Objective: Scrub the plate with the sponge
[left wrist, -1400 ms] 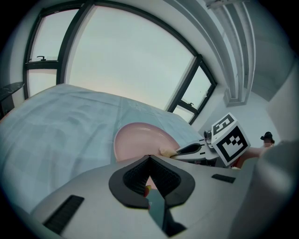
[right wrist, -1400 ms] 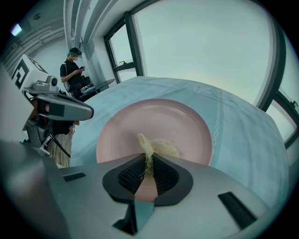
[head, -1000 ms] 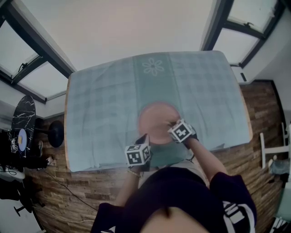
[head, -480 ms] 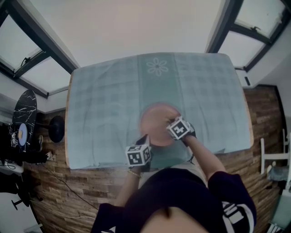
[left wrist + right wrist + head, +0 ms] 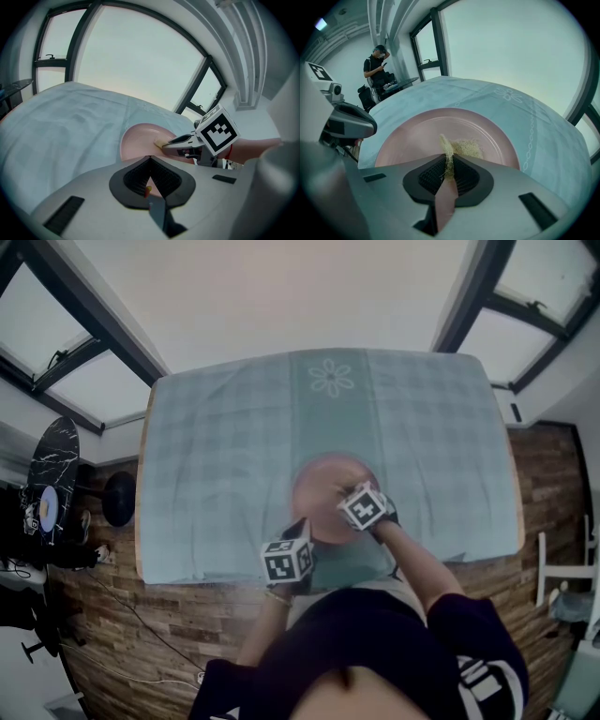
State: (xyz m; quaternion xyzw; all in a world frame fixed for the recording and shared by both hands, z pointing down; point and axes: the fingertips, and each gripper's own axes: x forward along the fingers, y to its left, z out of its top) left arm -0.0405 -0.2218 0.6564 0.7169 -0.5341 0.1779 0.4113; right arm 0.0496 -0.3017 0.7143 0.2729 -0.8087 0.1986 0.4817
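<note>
A pink plate [image 5: 323, 486] lies on the table's pale green cloth [image 5: 216, 446], near the front edge. My right gripper [image 5: 341, 496] is over the plate's right half, shut on a straw-coloured fibrous sponge [image 5: 464, 148] that presses on the plate [image 5: 422, 133]. In the left gripper view the sponge [image 5: 161, 142] shows at the tips of the right gripper [image 5: 169, 141]. My left gripper [image 5: 302, 533] is at the plate's near rim, jaws closed on it; a pink sliver shows between them in the left gripper [image 5: 149, 183] view.
A flower pattern [image 5: 331, 379] marks the cloth at the far side. A black round table [image 5: 47, 486] and a stool [image 5: 118, 499] stand left of the table, a white chair [image 5: 562, 551] right. A person [image 5: 378, 60] stands far off by the windows.
The right gripper has slid the sponge a little to the left across the plate. The left gripper has stayed at the near rim.
</note>
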